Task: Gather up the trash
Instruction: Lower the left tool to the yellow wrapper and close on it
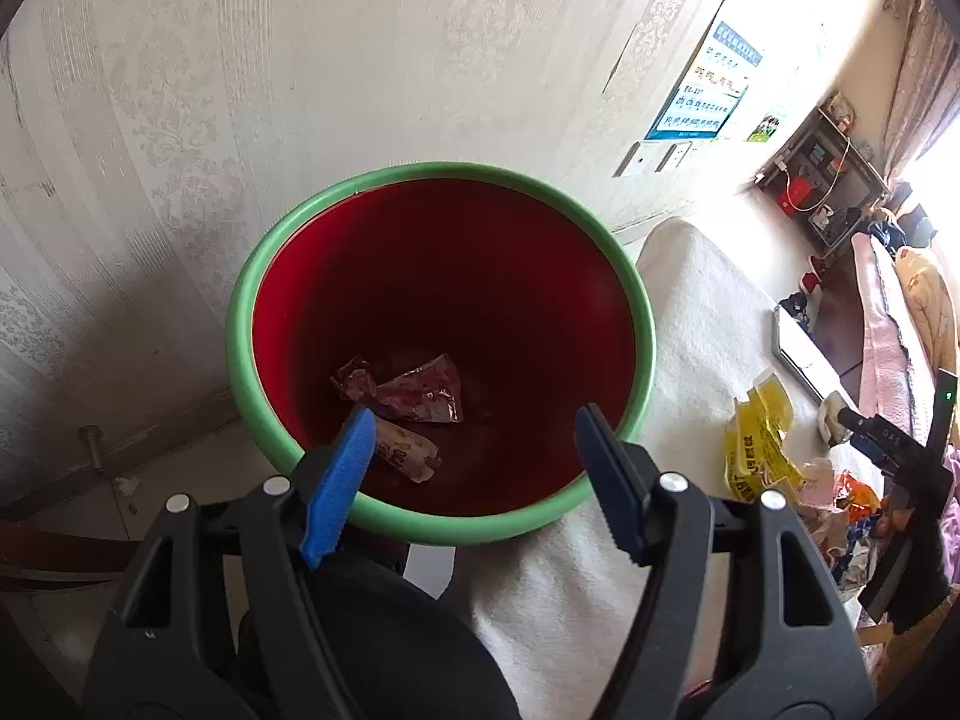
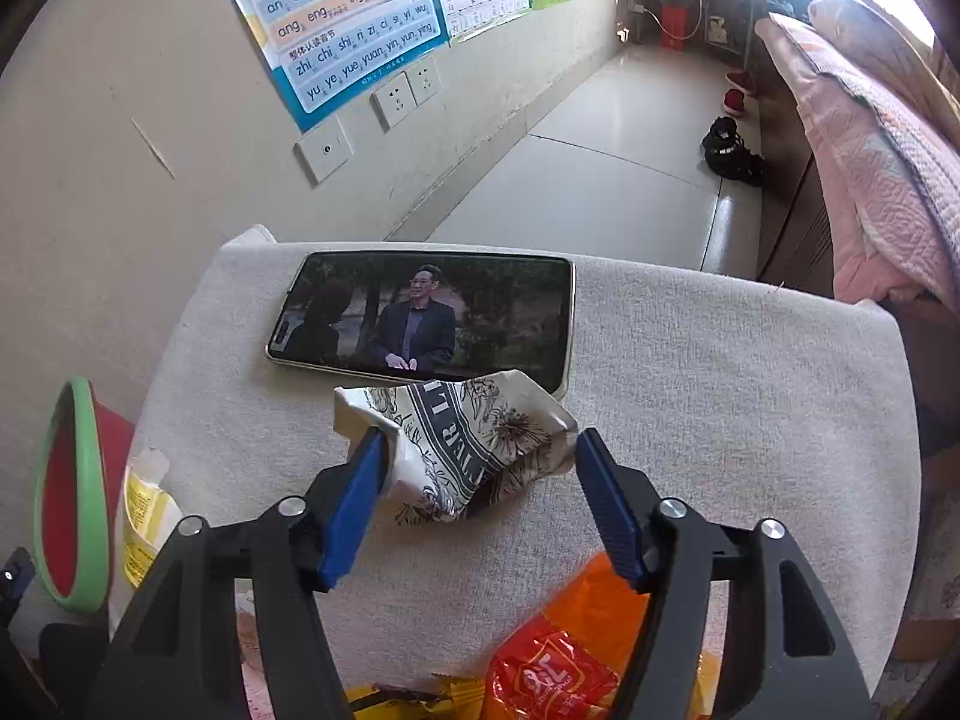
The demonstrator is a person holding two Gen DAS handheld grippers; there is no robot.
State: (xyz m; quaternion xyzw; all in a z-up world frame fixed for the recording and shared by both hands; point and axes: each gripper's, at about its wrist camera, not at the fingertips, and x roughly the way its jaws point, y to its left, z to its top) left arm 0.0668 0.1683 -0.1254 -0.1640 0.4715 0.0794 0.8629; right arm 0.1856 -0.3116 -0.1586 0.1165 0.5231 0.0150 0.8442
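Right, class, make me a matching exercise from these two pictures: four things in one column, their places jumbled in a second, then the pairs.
Things
1. pink wrapper
2. phone
3. black-and-white wrapper
4. orange packet

Places
A. between the right gripper's open jaws
B. inside the red bin
C. cloth's near edge
D. cloth's far edge

Pairs: 1-B, 2-D, 3-A, 4-C

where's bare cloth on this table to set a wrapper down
Bare cloth lies right of the phone and the crumpled white wrapper, out to the table's right edge. The near edge is crowded: orange packet and yellow wrapper beside the bin.
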